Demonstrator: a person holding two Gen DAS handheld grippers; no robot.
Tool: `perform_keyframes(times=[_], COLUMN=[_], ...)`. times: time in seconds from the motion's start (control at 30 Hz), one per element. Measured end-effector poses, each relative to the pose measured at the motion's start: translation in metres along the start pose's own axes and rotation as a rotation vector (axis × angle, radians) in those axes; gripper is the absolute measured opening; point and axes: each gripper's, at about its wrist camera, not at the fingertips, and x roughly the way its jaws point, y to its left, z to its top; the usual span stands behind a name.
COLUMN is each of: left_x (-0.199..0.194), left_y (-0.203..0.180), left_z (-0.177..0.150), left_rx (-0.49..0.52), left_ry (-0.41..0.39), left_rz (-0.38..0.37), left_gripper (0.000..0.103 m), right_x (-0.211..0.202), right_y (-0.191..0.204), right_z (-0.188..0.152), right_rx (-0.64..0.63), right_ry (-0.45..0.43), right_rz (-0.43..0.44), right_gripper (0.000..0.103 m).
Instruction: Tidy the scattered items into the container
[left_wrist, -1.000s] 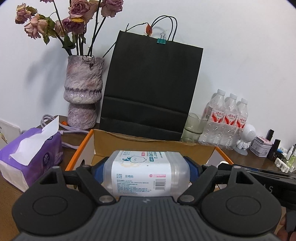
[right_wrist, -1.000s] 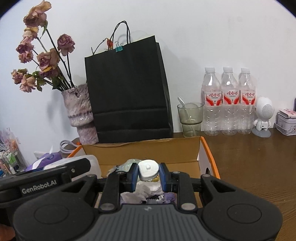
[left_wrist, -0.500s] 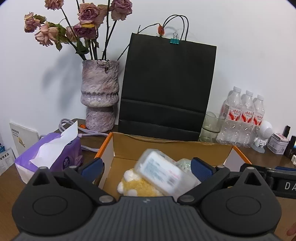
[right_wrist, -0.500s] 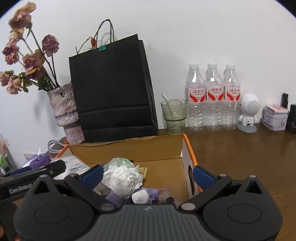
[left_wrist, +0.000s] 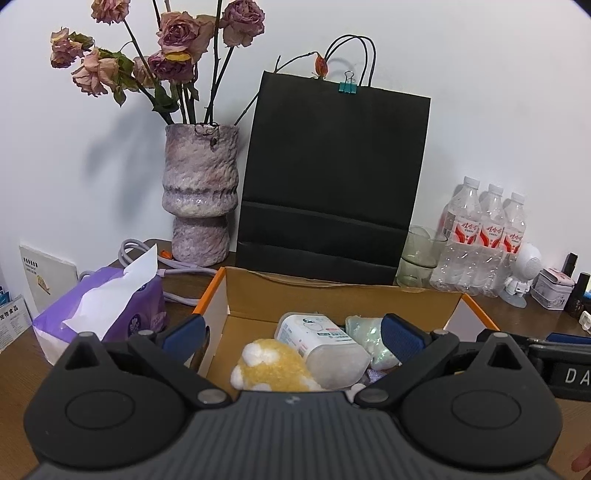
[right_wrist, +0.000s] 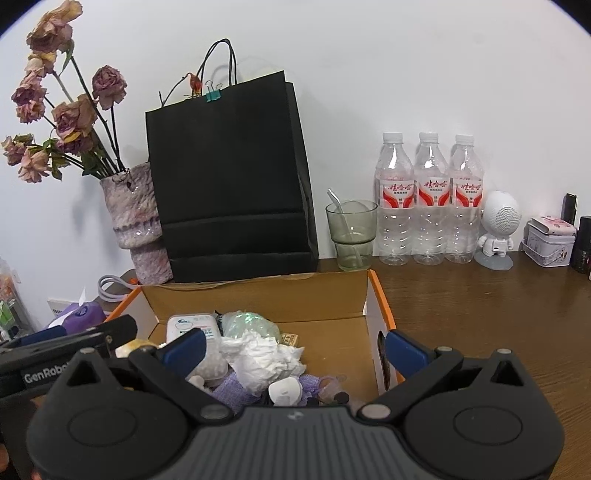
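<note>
- Both grippers hang over the cardboard box (right_wrist: 258, 295), which sits toward the back edge of the tabletop (right_wrist: 480, 302), just in front of the black paper bag (right_wrist: 229, 177).
- The left gripper (left_wrist: 291, 332) has its jaws spread wide with nothing between them; the right gripper (right_wrist: 295, 345) is the same, wide apart and empty.
- Inside the box, near its left wall, lies a clear plastic tub (left_wrist: 321, 341) with a printed label, tilted against a yellow plush toy (left_wrist: 273, 365). The tub looks light and stiff with smooth sides that could slip, so I would pinch it across its narrow width.
- The plush looks soft and light; any squeeze on its body should hold.
- A crumpled white tissue (right_wrist: 266, 356) sits mid-box, almost weightless and squashy; it needs the jaws nearly closed.
- A small white cap-like piece (right_wrist: 284, 391) lies at the front of the box on something purple (right_wrist: 229, 391) that looks like soft cloth.
- A pale green bag (right_wrist: 247, 325) of something shiny rests toward the box's back wall; it looks crinkly and slippery.
- On the tabletop right of the box I see nothing loose, only bottles (right_wrist: 428, 199) and a glass (right_wrist: 351, 232) along the back edge; a purple tissue pack (left_wrist: 107, 310) stands left of the box.
</note>
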Motion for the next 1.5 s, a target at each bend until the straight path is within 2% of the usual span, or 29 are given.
perform_keyframes(times=[0.23,0.5,0.7,0.87,1.3,1.5], left_x=[-0.022,-0.069,-0.098,-0.113,-0.108,-0.104], left_y=[0.002,0.005,0.012,0.018,0.022,0.025], left_z=[-0.002,-0.012,-0.034,-0.053,-0.091,-0.098], left_rx=[0.017,0.063,0.087,0.095,0.118,0.116], left_ry=[-0.004,-0.026,-0.012,0.002,0.048,0.068], left_rz=[-0.022,-0.073,-0.087,-0.097,-0.061,-0.058], left_gripper=[0.103,0.103,0.103,0.103,0.103,0.103], right_x=[-0.016,-0.059,-0.099,-0.112,-0.114,-0.114], right_y=[0.006,0.013,0.012,0.007,0.018,0.02], right_z=[0.0,-0.012,-0.034,-0.057,-0.093,-0.099], right_rx=[-0.028,-0.075,-0.083,-0.045,-0.077,-0.089], right_ry=[-0.007,-0.02,-0.049,-0.026,0.005,0.019], right_rz=[-0.013,-0.03,-0.03,0.017,0.013,0.015], right_gripper=[0.103,0.103,0.103,0.103,0.103,0.103])
